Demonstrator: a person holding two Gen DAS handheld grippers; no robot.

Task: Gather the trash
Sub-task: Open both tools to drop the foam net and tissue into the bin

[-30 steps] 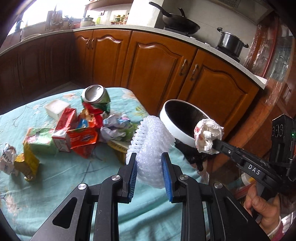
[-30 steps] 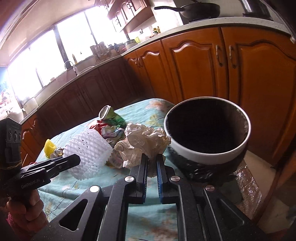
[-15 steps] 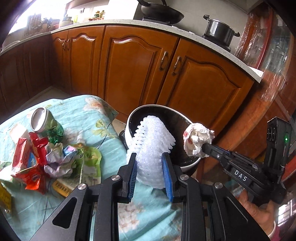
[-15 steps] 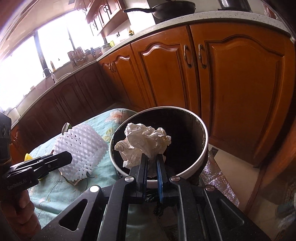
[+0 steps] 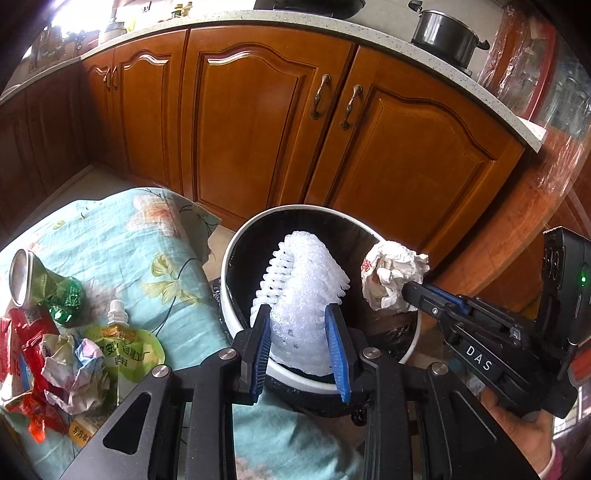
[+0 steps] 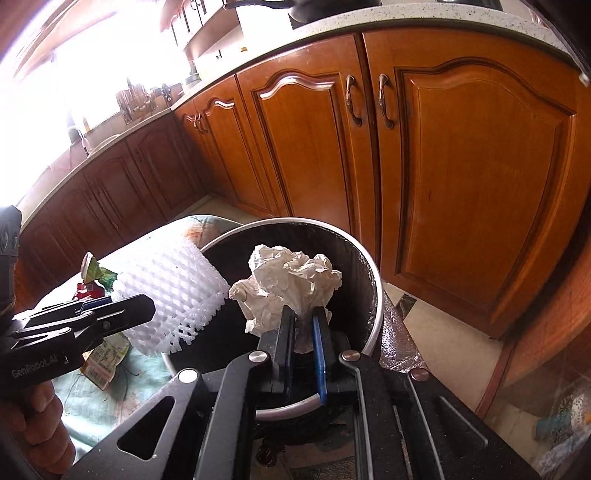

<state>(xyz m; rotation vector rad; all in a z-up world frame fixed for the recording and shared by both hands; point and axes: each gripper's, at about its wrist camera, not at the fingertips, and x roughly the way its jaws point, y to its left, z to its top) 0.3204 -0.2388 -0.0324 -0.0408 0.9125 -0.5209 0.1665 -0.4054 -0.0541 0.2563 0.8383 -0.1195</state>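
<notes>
Hovering now over the bin (image 5: 236,254), left tool (image 5: 300,345) loosening on foam net (image 5: 306,288), right tool (image 6: 303,332) pinching crumpled paper (image 6: 291,277).

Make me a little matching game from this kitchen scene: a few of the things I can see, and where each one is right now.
Things:
1. white foam net
2. crumpled white paper
3. crushed green can
4. steel pot

Places:
A. lying on the floral tablecloth
B. on the countertop
C. between the left gripper's jaws, over the bin
D. pinched in the right gripper

Pairs: 1-C, 2-D, 3-A, 4-B
</notes>
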